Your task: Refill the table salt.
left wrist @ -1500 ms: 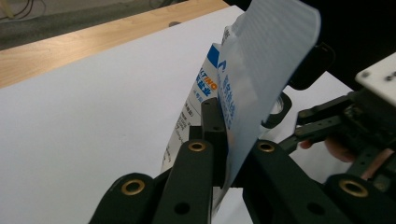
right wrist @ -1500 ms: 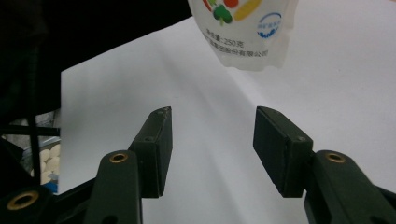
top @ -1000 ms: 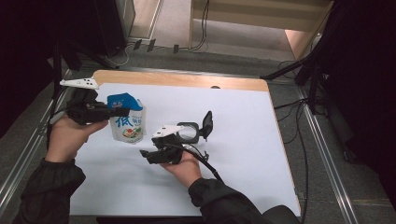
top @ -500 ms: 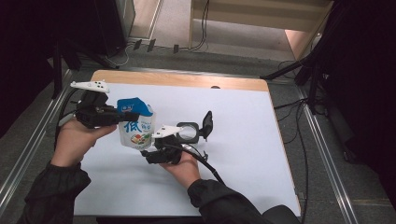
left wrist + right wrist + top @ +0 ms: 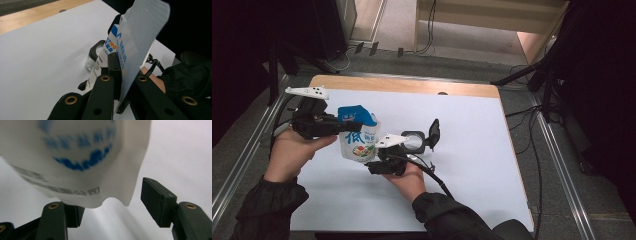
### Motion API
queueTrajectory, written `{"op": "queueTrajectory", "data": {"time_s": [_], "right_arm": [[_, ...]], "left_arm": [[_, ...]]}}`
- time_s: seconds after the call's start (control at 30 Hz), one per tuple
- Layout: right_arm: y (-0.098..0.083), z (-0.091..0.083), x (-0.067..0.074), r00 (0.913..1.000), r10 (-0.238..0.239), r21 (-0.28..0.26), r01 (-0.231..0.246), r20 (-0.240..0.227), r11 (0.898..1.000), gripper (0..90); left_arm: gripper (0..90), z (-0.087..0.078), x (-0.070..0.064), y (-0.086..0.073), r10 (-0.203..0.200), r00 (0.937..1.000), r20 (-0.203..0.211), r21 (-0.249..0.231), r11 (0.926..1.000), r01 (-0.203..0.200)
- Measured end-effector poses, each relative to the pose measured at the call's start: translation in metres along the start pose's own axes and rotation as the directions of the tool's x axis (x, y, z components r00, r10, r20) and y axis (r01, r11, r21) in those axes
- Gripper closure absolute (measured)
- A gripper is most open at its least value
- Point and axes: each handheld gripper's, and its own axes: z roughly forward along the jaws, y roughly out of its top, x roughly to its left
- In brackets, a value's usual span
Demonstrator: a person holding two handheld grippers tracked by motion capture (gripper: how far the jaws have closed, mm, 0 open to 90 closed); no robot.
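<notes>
a: plenty of bare white table (image 5: 472, 150) is lying open to the right of both hands, out to the far wooden edge (image 5: 412, 85); the work is sitting at the left half.

b: and the jaws?

a: the left gripper (image 5: 343, 126) is pinching the top of the pouch (image 5: 359, 137) tight, holding it tilted just above the table. in the left gripper view the pads are clamping the flat seal (image 5: 140, 37). the right gripper (image 5: 384, 161) is sitting half open just beside the pouch; its jaws have just been closing a little, and in the right gripper view the pouch's lower edge (image 5: 95, 182) is hanging between them, with the right pad standing clear of it.

b: materials?

a: the pouch is soft plastic film, white with blue print. a small clear jar (image 5: 414, 141) with a black flip lid (image 5: 434, 132) is standing close to the right gripper.
</notes>
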Motion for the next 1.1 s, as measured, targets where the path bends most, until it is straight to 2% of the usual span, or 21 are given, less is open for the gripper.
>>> {"op": "queueTrajectory", "data": {"time_s": [0.07, 0.2, 0.33, 0.6, 0.63, 0.83, 0.9, 1.0, 1.1], "right_arm": [[0.001, 0.0, 0.002, 0.9998, -0.019, -0.002, 0.019, 0.008, 1.0, 41.4], [0.0, -0.001, 0.003, 0.9997, -0.023, 0.004, 0.023, -0.005, 1.0, 43.5], [0.0, -0.002, 0.006, 0.999, -0.037, -0.001, 0.037, -0.026, 0.999, 44.2], [-0.003, -0.001, 0.015, 0.9954, -0.086, 0.005, 0.087, -0.041, 0.996, 47.4], [-0.003, -0.001, 0.016, 0.9958, -0.081, 0.002, 0.081, -0.044, 0.997, 48.5], [-0.002, -0.003, 0.017, 0.9941, -0.088, -0.009, 0.088, -0.062, 0.996, 50.8], [-0.002, -0.004, 0.017, 0.993, -0.094, -0.024, 0.092, -0.072, 0.995, 52.7], [-0.002, -0.006, 0.019, 0.9911, -0.105, -0.025, 0.104, -0.081, 0.994, 61.1], [-0.002, -0.006, 0.017, 0.9907, -0.089, -0.021, 0.088, -0.103, 0.996, 62.3]], "left_arm": [[90.0, 0.001, 0.002, -0.001, -0.01, 0.9999, 0.008, -0.001, 1.0, 0.01], [90.0, 0.002, 0.001, -0.001, -0.012, 0.9999, 0.001, -0.006, 0.9999, 0.012], [90.0, 0.002, 0.002, -0.001, -0.013, 0.9998, 0.015, -0.022, 0.9997, 0.014], [87.8, 0.008, 0.002, -0.002, -0.013, 0.9998, 0.014, -0.01, 0.9999, 0.013], [87.8, 0.011, 0.003, -0.002, -0.014, 0.9999, 0.002, -0.004, 0.9999, 0.014], [85.0, 0.02, 0.004, -0.004, -0.021, 0.9996, 0.019, 0.011, 0.9997, 0.02], [84.0, 0.022, 0.004, -0.005, -0.024, 0.9994, 0.024, 0.013, 0.9996, 0.024], [83.8, 0.025, 0.005, -0.006, -0.026, 0.9989, 0.039, 0.016, 0.9995, 0.026], [81.6, 0.027, 0.006, -0.007, -0.027, 0.999, 0.036, 0.033, 0.9991, 0.026]]}}
